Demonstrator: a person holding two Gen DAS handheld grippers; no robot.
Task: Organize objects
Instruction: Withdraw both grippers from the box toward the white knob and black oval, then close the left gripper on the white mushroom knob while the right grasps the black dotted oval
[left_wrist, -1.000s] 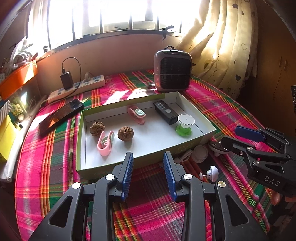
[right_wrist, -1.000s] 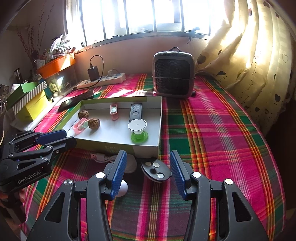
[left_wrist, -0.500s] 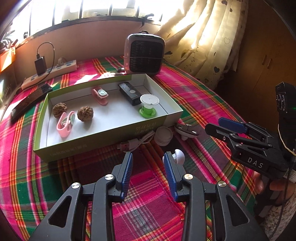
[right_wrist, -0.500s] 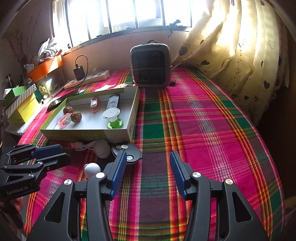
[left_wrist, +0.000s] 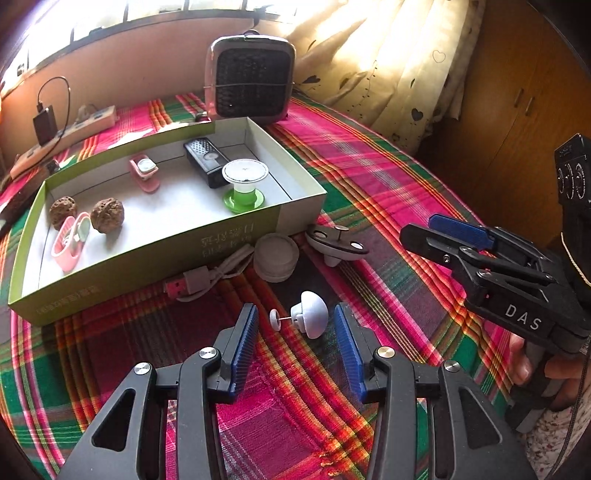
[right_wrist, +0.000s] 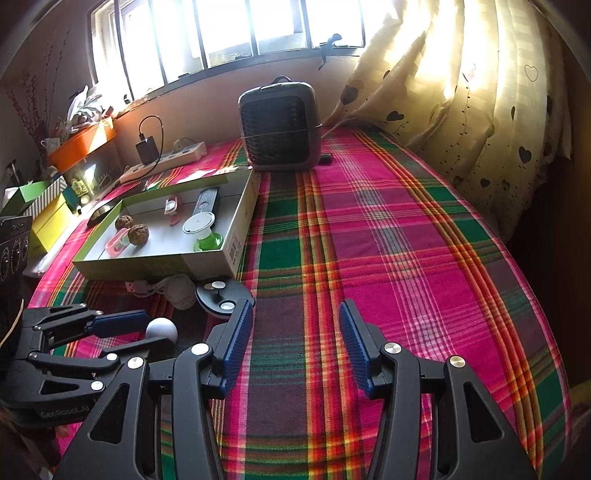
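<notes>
A small white mushroom-shaped knob (left_wrist: 309, 316) with a thin pin lies on the plaid cloth. My left gripper (left_wrist: 295, 332) is lowered around it; its jaws are opening and the blue pads (left_wrist: 243, 341) stand clear of the knob on both sides. Just beyond lie a white round puck (left_wrist: 276, 257) with a USB cable (left_wrist: 199, 281) and a black oval piece (left_wrist: 338, 243) with metal discs. The shallow green box (left_wrist: 301, 218) holds two walnuts (left_wrist: 107, 215), pink clips, a black device and a white-green stand. My right gripper (right_wrist: 295, 332) is open over bare cloth, holding nothing.
A grey heater (right_wrist: 280, 129) stands behind the box. A power strip (right_wrist: 166, 160) with a charger runs along the wall, and a dark phone lies left of the box. Curtains (right_wrist: 461, 96) hang on the right; coloured boxes (right_wrist: 44, 210) sit at far left. A hand (left_wrist: 535, 365) grips the right tool.
My left gripper swung right and dropped from the box front to the white knob, and its jaws widened. My right gripper shifted right, away from the black oval piece, onto bare cloth.
</notes>
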